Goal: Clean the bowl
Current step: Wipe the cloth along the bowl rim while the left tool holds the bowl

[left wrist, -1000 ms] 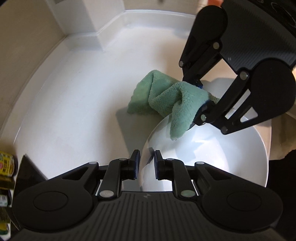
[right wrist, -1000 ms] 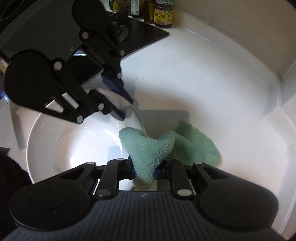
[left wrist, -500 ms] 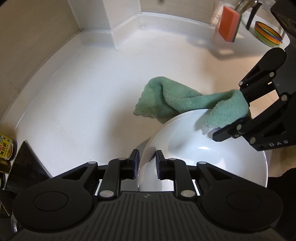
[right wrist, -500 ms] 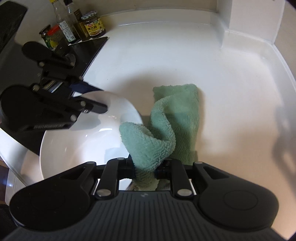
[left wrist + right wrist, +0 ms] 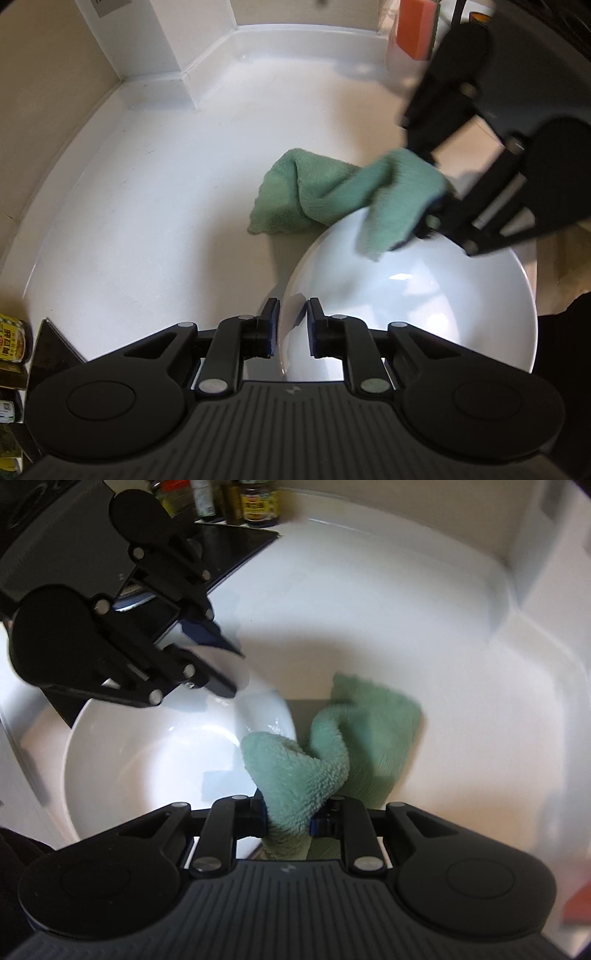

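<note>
Bench (image 5: 155,206): white surface as I read it, with a raised back edge; it carries everything below. It looks dry and unmarked where bare.

Bowl (image 5: 424,314): wide white bowl, sitting on the bench at its near edge, close under both my claws. The inside is glossy with highlights; I can see no residue, though glare hides much of it.

Cloth (image 5: 303,775): green terry cloth. One end is bunched over the bowl's far rim and dips inside; the rest trails onto the bench just beside the bowl.

Right claw (image 5: 288,818): clenched on the bunched end of the cloth, which fills the gap between the pads. It is blurred in the left wrist view, so I take it to be mid-stroke.

Left claw (image 5: 291,328): straddles the bowl's near rim, one pad inside the wall and one outside. Its jaws are closing; a sliver of gap shows on each side, so I do not count the rim as pinched yet.

Jars (image 5: 258,502): a cluster at the back of the bench, well apart from the work.

Progress: my judgement is that wiping is under way, not finished. The cloth meets only the far rim and upper wall; the floor of the bowl and the near wall remain to be covered, and the bowl needs a firm hold first.

Risk: an unpinched bowl may slide under the cloth.
</note>
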Tool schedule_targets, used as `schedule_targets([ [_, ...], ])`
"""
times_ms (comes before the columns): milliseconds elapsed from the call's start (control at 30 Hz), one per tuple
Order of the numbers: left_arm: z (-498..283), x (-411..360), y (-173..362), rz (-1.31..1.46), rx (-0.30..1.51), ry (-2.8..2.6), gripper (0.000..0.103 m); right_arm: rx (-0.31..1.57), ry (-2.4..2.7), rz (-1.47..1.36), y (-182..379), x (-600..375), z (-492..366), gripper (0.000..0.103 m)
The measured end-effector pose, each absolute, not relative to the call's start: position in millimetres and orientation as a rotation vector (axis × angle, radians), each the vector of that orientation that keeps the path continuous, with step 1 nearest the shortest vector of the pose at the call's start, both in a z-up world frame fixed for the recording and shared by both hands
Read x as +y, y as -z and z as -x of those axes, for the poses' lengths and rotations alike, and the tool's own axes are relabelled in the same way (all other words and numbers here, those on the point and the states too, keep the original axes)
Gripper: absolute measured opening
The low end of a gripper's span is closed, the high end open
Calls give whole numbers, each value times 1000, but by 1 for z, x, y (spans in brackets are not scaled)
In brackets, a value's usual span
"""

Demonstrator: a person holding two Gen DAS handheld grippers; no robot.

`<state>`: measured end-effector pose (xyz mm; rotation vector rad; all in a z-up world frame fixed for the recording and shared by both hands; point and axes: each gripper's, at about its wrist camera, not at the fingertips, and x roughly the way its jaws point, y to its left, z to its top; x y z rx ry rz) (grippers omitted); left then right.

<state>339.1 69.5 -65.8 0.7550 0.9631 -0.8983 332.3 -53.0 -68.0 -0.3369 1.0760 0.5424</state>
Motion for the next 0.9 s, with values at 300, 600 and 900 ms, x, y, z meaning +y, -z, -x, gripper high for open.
schedule_targets([
  [300, -333, 71, 66, -710, 973, 836, 19, 1075, -558, 342, 68, -49, -341, 15],
  [600, -333, 77, 66, -641, 976, 813, 21, 1144, -390, -3, 73, -85, -304, 15],
  [900, -329, 77, 65, -604, 974, 790, 22, 1110, -372, -33, 72, -91, -301, 14],
])
